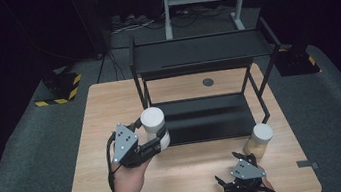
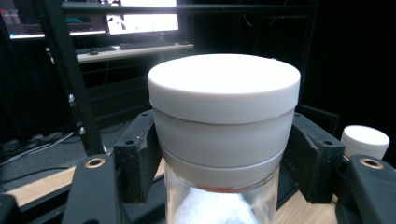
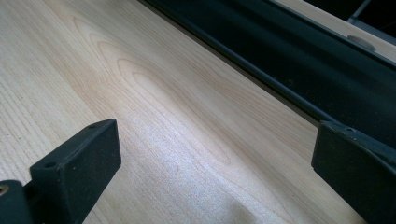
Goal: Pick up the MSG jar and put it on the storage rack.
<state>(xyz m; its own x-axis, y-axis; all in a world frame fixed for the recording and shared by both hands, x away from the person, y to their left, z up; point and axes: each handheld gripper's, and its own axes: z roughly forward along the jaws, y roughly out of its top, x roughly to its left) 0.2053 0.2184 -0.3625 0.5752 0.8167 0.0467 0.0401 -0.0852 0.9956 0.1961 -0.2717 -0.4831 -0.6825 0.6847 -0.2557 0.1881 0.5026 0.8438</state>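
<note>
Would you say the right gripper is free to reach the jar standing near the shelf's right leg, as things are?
Probably yes. The right gripper is open and holds nothing, and the jar stands just beyond it on the table, with only bare wood between. The left gripper is busy with another jar.

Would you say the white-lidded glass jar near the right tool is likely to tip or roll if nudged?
The white-lidded glass jar stands upright on the wooden table, so it would probably slide before tipping. On its round side, it would likely roll. Glass looks fragile; its filling probably adds weight.

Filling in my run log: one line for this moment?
left gripper: shut on white-lidded jar | right gripper: open above table | second jar: standing by rack
</note>
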